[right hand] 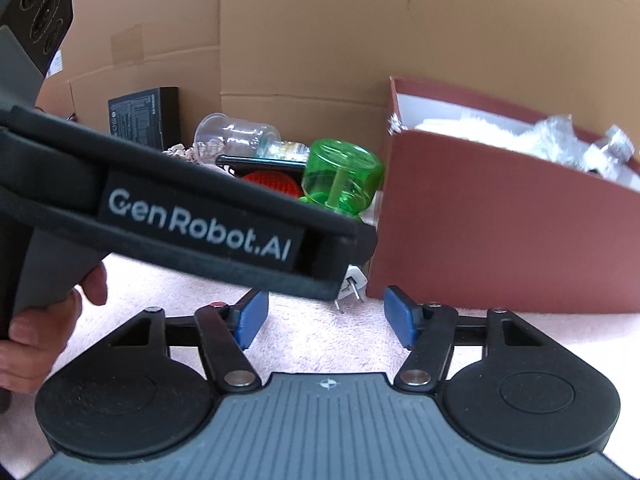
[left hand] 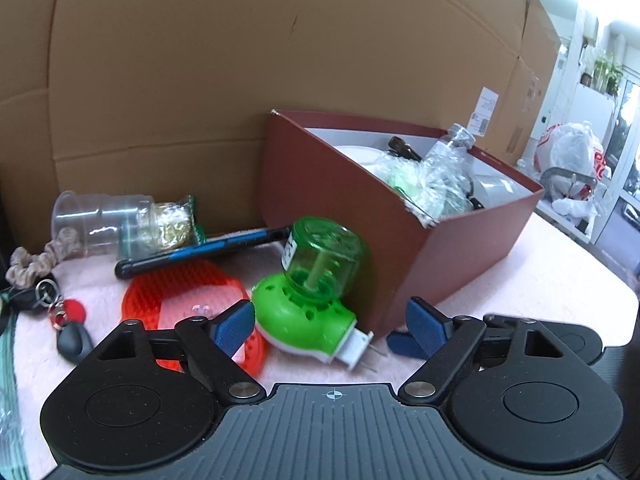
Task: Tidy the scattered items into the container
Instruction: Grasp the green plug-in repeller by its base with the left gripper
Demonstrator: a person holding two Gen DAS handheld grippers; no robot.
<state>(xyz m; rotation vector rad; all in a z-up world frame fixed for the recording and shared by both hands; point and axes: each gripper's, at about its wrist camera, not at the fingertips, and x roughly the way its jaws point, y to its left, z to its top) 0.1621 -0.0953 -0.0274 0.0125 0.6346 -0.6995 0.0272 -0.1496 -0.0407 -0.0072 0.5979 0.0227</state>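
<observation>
A green plug-in mosquito repeller (left hand: 312, 292) with a clear green bottle lies on the pink cloth against the red-brown box (left hand: 340, 216). My left gripper (left hand: 330, 326) is open, its blue pads either side of the repeller, not gripping it. The repeller's bottle (right hand: 340, 178) and plug prongs (right hand: 352, 284) show in the right wrist view, partly hidden by the left gripper's body (right hand: 200, 220). My right gripper (right hand: 326, 322) is open and empty, low over the cloth before the box (right hand: 500, 232). The box holds a crushed plastic bottle (left hand: 448, 152) and wrappers.
Left of the repeller lie an orange-red silicone mat (left hand: 180, 300), a black-and-blue pen (left hand: 200, 252), a clear cup (left hand: 100, 220), a scrunchie (left hand: 36, 260) and keys (left hand: 60, 316). A cardboard wall (left hand: 200, 60) stands behind. A black box (right hand: 142, 116) sits at the far left.
</observation>
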